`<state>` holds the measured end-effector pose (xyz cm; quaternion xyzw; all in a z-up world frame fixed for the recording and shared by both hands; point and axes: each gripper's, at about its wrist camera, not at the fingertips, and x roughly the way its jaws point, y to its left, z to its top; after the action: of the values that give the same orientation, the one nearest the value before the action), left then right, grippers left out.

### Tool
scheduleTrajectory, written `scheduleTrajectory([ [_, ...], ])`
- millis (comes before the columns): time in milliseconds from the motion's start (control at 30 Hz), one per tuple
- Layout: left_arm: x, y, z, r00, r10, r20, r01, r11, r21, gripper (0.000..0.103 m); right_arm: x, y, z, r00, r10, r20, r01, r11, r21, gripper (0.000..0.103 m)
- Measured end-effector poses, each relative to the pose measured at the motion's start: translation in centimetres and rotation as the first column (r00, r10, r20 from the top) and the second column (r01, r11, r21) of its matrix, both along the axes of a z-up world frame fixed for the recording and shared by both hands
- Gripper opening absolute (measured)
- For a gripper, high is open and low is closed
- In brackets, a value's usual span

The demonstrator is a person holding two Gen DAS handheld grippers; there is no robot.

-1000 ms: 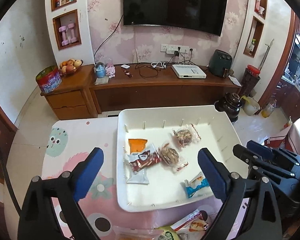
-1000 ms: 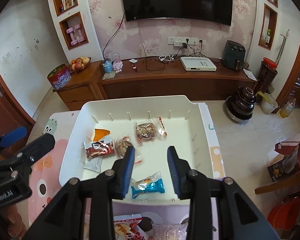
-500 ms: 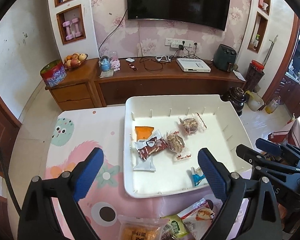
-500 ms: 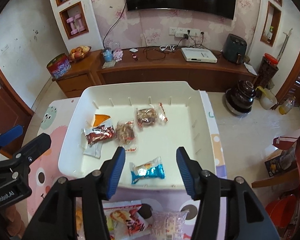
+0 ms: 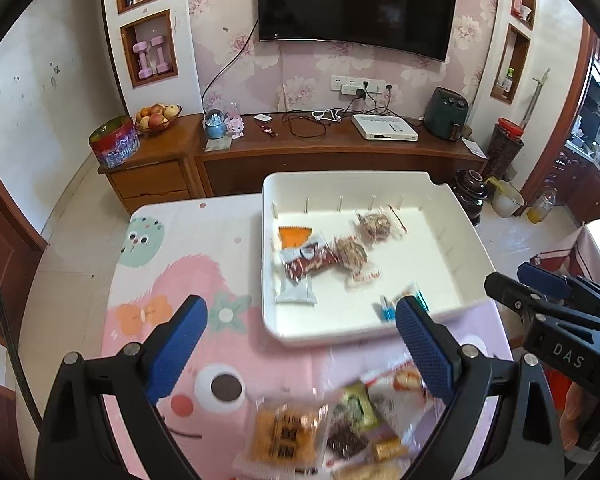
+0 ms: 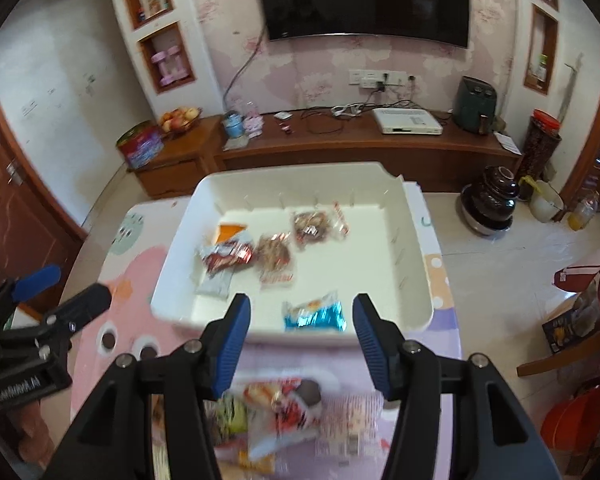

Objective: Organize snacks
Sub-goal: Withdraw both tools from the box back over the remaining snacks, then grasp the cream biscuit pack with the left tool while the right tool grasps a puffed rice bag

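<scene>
Several loose snack packets [image 6: 284, 408] are lying jumbled beneath both empty, spread-fingered grippers, left gripper [image 5: 300, 344] and right gripper [image 6: 300, 332], so one grab is risking catching two overlapping wrappers.

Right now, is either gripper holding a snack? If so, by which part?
Nothing is held. The left gripper and right gripper both stand open and empty; the blue packet lies loose in the white tray.

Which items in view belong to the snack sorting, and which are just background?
Job:
white tray
blue snack packet
red snack packet
loose snack pile

Background:
television
fruit bowl
red tin
pink dumbbells
</scene>
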<state>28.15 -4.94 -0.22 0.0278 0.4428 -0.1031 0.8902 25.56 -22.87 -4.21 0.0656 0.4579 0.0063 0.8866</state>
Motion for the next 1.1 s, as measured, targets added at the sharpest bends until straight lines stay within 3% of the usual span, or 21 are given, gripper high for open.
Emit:
scheduleTrajectory([
  [200,-4.9,1.7,0.3,1.000,-0.021,0.006,0.021,1.000,0.006,0.095,-4.8,0.6,-0.2,1.000,0.010,-0.021,-0.010,1.000,-0.007,0.054],
  [400,-10.6,4.0,-0.6,0.999,-0.028,0.018,0.028,1.000,0.002,0.095,-10.5,1.8,-0.6,1.000,0.031,0.003,-0.030,0.995,-0.093,0.054],
  [533,-13.9,5.6,-1.8,1.000,-0.021,0.014,0.021,1.000,-0.011,0.095,-13.8,2.8,-2.1,0.999,0.027,-0.021,-0.029,0.990,-0.136,0.054],
  [700,-16.5,6.7,-3.7,1.000,-0.016,0.004,0.016,1.000,-0.021,0.095,-16.2,2.6,-4.8,0.997,0.022,-0.072,-0.029,0.994,-0.103,0.054],
  [867,-17.4,7.2,-7.3,0.998,-0.025,-0.051,0.026,1.000,0.007,0.095,-17.5,2.2,-8.0,0.990,0.001,-0.138,-0.008,0.999,-0.050,0.054],
  [1100,-16.7,8.1,-14.5,0.978,0.028,-0.209,-0.022,0.999,0.031,0.095,-17.0,0.9,-12.7,0.965,-0.066,-0.253,0.086,0.994,0.067,0.054],
])
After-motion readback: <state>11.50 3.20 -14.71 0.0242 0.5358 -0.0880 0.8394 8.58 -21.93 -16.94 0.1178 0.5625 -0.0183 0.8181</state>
